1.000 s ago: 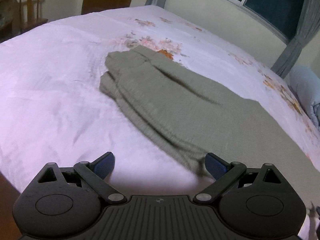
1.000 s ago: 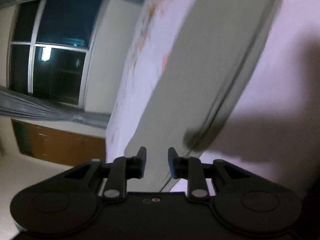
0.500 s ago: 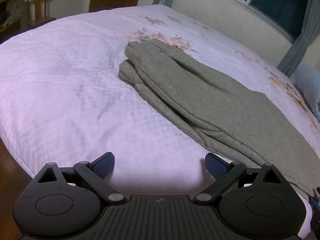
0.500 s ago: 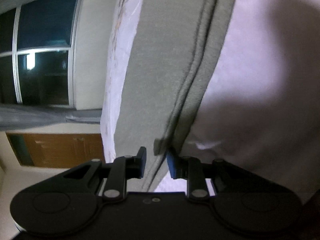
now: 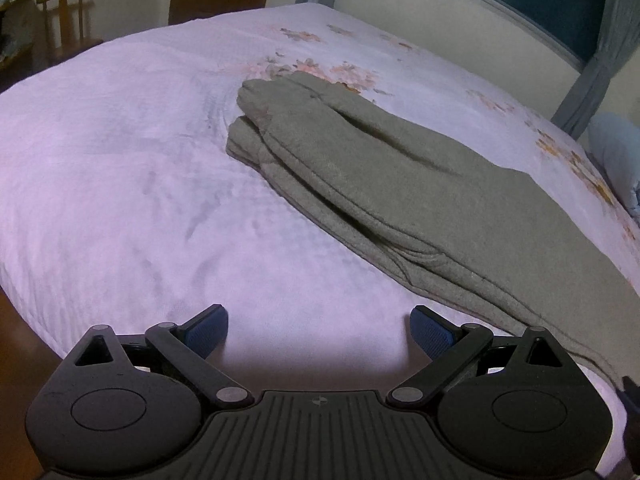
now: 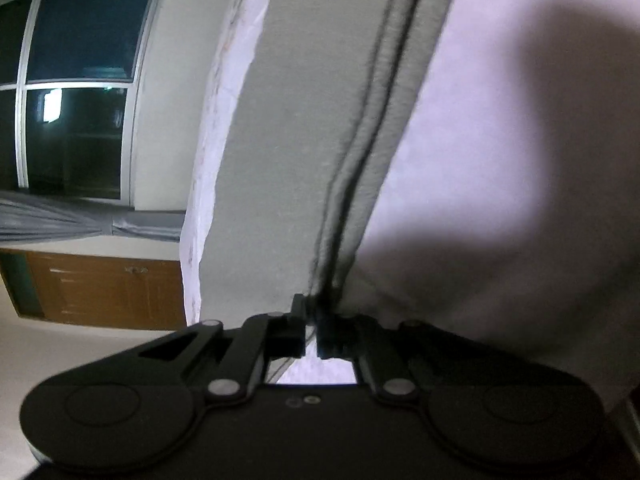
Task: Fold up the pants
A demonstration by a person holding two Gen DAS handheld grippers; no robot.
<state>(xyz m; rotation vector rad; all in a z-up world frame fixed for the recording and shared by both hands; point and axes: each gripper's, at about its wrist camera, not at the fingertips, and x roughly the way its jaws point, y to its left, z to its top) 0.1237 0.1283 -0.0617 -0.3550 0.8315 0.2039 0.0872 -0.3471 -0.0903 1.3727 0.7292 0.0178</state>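
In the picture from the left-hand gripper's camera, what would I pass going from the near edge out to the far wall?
The black left gripper with its blue-padded fingers spread wide → bare pale-pink quilted bedspread → grey-green knit pants lying lengthwise → orange flower print on the bedspread → cream wall with a dark window.

Right claw (image 6: 311,330) now clamped on the pants' (image 6: 296,152) edge, earlier apart.

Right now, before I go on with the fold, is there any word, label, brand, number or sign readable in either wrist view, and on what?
No readable text in either view.
Small round emblem on the black ribbed body of the left gripper: a symbol, no letters.
Grey knit pants on the pale pink bedspread: no tag or label showing.
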